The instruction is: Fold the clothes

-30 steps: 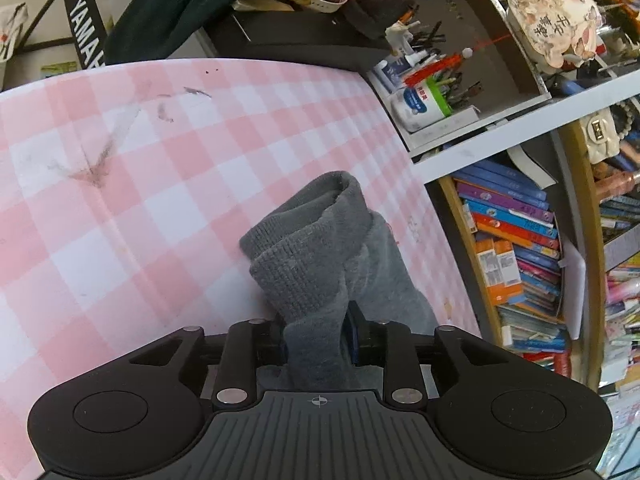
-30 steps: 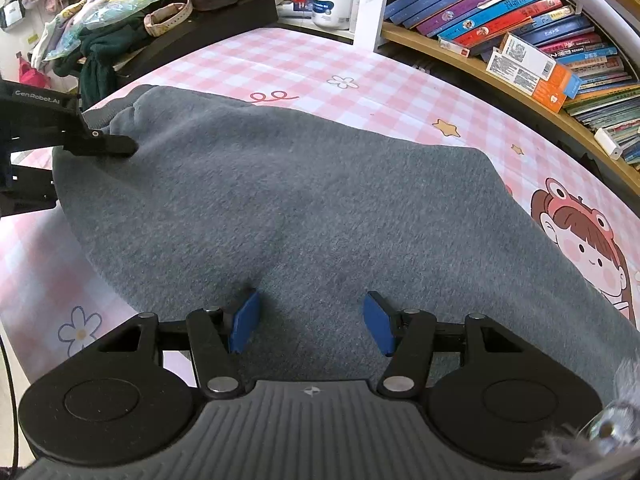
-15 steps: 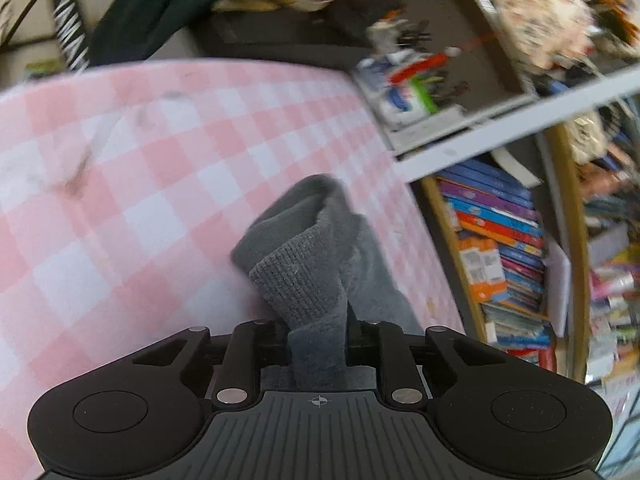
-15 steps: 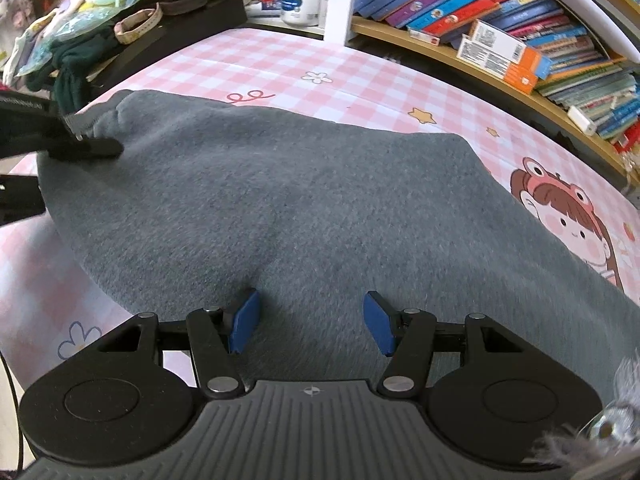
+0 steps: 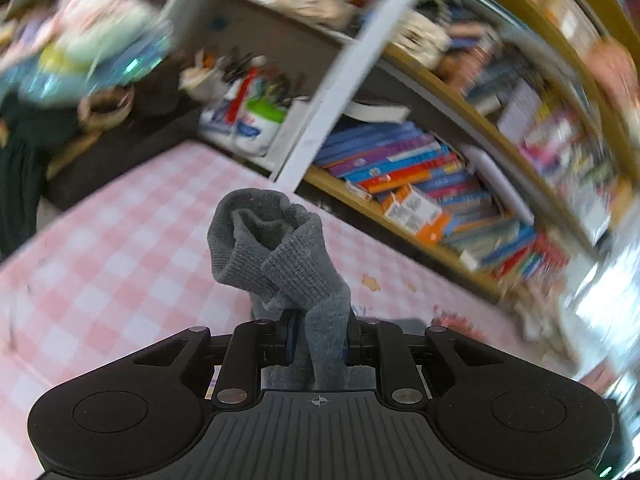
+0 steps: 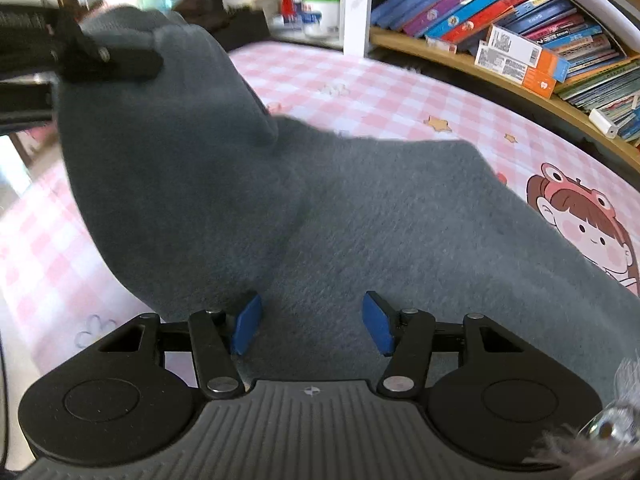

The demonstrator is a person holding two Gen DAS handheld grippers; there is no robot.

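Only the left wrist view shows the left tongs (image 5: 318, 338) clenched on the grey garment's ribbed cuff (image 5: 276, 256), while the right tongs (image 6: 312, 328) gape, released, over the pink checked worktop (image 6: 360, 84) below bookshelves (image 6: 520, 32).

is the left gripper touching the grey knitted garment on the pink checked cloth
Touching. The left wrist view shows the left gripper with its pads pressed on a bunched ribbed edge of the grey knitted garment.

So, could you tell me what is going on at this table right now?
A person with two handheld grippers is folding a grey fleece garment on the pink checked tablecloth. The left gripper is clamped on the garment's ribbed grey hem and holds that end raised off the table. The right gripper sits open over the part of the cloth lying flat, gripping nothing.
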